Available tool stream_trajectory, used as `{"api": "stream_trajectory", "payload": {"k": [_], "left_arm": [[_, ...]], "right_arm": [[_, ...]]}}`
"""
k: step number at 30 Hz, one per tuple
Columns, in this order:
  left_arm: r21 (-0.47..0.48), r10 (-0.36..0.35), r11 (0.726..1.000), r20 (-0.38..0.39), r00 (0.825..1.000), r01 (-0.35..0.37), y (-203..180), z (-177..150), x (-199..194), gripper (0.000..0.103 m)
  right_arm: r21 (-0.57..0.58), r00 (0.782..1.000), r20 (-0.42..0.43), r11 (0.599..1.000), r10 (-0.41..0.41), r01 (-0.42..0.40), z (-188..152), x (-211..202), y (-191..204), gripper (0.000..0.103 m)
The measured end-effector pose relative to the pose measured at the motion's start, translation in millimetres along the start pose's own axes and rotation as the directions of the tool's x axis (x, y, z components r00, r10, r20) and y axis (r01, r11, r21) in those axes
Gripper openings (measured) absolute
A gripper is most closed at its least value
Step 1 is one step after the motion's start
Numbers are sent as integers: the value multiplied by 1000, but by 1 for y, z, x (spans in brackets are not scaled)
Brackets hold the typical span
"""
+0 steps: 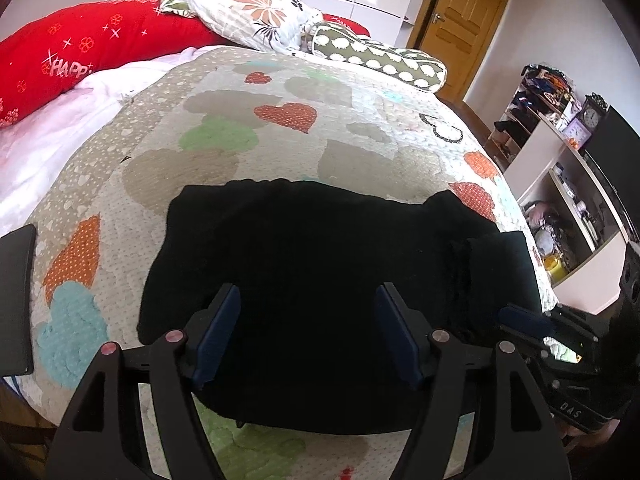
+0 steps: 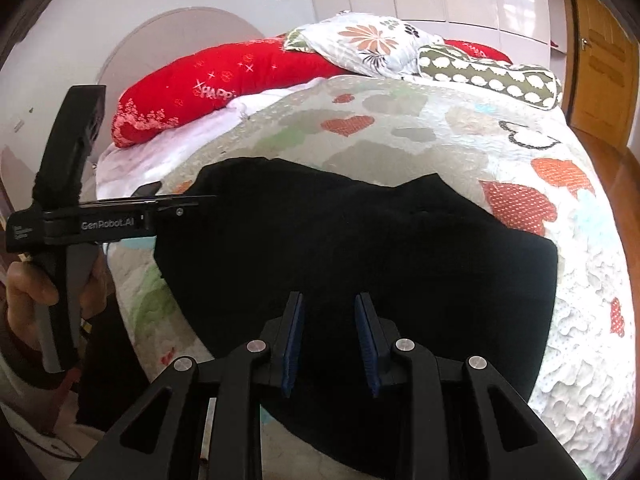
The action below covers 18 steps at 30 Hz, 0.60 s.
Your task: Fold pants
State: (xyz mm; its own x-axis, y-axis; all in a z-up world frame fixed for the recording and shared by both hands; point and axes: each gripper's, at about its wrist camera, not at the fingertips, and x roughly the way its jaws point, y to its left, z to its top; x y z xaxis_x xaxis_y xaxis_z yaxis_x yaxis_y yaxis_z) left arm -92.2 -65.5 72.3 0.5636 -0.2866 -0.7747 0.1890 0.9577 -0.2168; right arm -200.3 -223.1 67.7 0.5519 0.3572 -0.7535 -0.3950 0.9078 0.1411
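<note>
Left hand-held gripper (image 1: 308, 336), seen from its own wrist camera, hangs with its two blue-padded fingers spread wide and nothing between them, right above the near part of the black pants (image 1: 320, 264). The pants lie in a broad dark heap on the heart-patterned quilt (image 1: 248, 128), close to the bed's near edge, with bare quilt stretching beyond them toward the pillows. A red pillow (image 1: 80, 52) at the head of the bed reads "HAPP", with a floral pillow (image 1: 256, 12) beside it. Off the bed's right edge stands an open shelf unit (image 1: 560, 184), its compartments crowded with small items too blurred to name, a clock on top. The right hand-held gripper (image 1: 524, 316) shows at the lower right, its body marked "DAS". From the right wrist camera, the right hand-held gripper (image 2: 330, 336) holds its fingers a modest gap apart, gripping nothing, over the near side of the pants (image 2: 360, 248). The left hand-held gripper (image 2: 192, 200) reaches in from the left, its body lettered "GenRobot.AI", held by the person's left hand (image 2: 28, 284). Bare quilt (image 2: 560, 184) lies open to the right of the pants, and a wooden door (image 2: 600, 52) stands beyond.
</note>
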Motion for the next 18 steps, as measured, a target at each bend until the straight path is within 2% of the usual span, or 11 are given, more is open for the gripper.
{"api": "stream_trajectory", "payload": {"k": [3, 7, 13, 18], "left_arm": [[-5, 1, 1000, -1, 1000, -1, 2, -1, -1, 71], [-11, 9, 1000, 1, 1000, -9, 7, -3, -3, 71], [-42, 21, 999, 9, 1000, -20, 18, -6, -8, 75], [-81, 18, 997, 6, 1000, -18, 31, -10, -13, 81]], "right_arm": [[-8, 999, -38, 1000, -7, 7, -7, 16, 1, 29], [2, 1000, -29, 1000, 7, -6, 0, 9, 2, 32], [-19, 999, 9, 998, 52, -52, 27, 5, 8, 42], [-49, 996, 11, 995, 91, -91, 59, 27, 16, 60]]}}
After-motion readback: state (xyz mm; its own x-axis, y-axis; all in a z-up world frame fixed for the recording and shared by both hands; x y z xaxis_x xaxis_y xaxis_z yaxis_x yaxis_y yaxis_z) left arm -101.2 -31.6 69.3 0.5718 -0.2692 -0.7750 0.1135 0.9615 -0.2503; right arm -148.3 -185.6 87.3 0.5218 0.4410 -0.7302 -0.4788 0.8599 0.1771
